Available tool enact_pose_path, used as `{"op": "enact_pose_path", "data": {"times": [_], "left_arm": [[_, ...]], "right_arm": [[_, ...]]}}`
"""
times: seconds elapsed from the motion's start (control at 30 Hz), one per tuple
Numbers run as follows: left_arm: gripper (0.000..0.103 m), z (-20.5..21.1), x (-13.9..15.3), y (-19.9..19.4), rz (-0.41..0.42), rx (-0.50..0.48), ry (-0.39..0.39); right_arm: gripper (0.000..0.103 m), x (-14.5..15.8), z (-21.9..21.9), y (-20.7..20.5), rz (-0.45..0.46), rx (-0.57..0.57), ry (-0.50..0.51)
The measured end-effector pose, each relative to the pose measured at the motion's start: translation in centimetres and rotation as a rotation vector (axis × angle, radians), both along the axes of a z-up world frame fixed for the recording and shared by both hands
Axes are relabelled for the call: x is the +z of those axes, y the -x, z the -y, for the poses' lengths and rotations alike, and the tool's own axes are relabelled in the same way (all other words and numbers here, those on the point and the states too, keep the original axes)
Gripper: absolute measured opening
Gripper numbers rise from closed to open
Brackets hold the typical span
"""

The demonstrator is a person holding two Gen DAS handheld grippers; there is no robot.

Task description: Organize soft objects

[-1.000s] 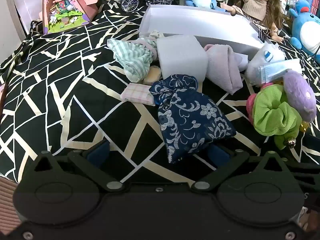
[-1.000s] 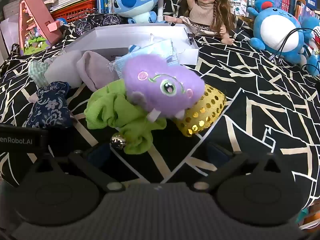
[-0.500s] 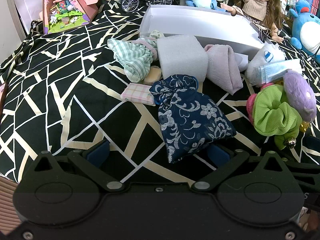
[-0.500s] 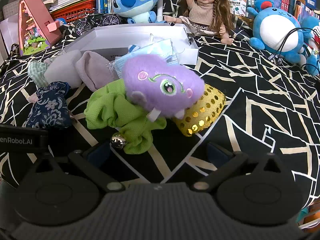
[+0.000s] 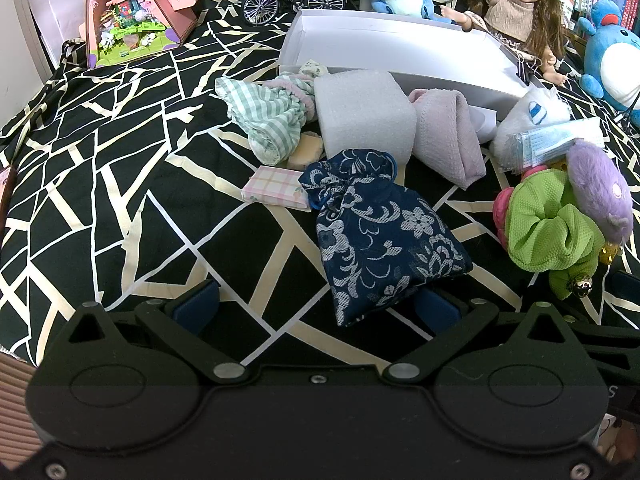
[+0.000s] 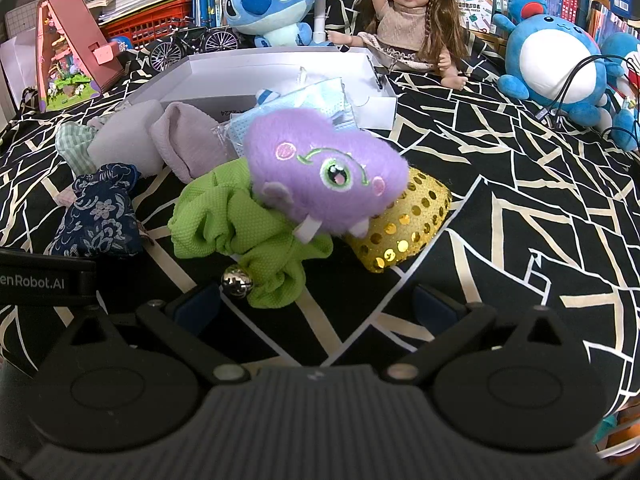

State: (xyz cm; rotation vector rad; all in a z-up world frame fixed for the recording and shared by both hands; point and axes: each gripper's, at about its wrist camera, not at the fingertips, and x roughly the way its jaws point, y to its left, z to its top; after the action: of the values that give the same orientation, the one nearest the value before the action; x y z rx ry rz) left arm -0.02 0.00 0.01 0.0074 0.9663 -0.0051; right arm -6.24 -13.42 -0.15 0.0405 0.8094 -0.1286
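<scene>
L gripper (image 5: 316, 306) jaws apart w/ navy floral pouch (image 5: 380, 236) between; R gripper (image 6: 316, 306) jaws apart before green scrunchie (image 6: 244, 232), purple plush (image 6: 324, 176) atop.

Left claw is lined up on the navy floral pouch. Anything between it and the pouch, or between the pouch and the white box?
Nothing lies between the open left claw and the navy floral pouch. Toward the white box, a white foam block and folded pink towel intervene.

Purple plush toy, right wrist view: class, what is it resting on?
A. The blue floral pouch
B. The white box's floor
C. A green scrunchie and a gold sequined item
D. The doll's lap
C: the purple plush toy lies on top of the green scrunchie and the gold sequined item, in front of the white box.
</scene>
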Motion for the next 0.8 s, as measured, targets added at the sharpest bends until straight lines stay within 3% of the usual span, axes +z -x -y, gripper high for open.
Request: {"op": "enact_pose_path", "data": {"times": [0.8], "left_arm": [[0.103,-0.1,0.25,0.08,0.003,-0.004,-0.004]], "right_arm": [[0.103,0.08,-0.04,-0.04,0.002,-0.002,0.0]]}}
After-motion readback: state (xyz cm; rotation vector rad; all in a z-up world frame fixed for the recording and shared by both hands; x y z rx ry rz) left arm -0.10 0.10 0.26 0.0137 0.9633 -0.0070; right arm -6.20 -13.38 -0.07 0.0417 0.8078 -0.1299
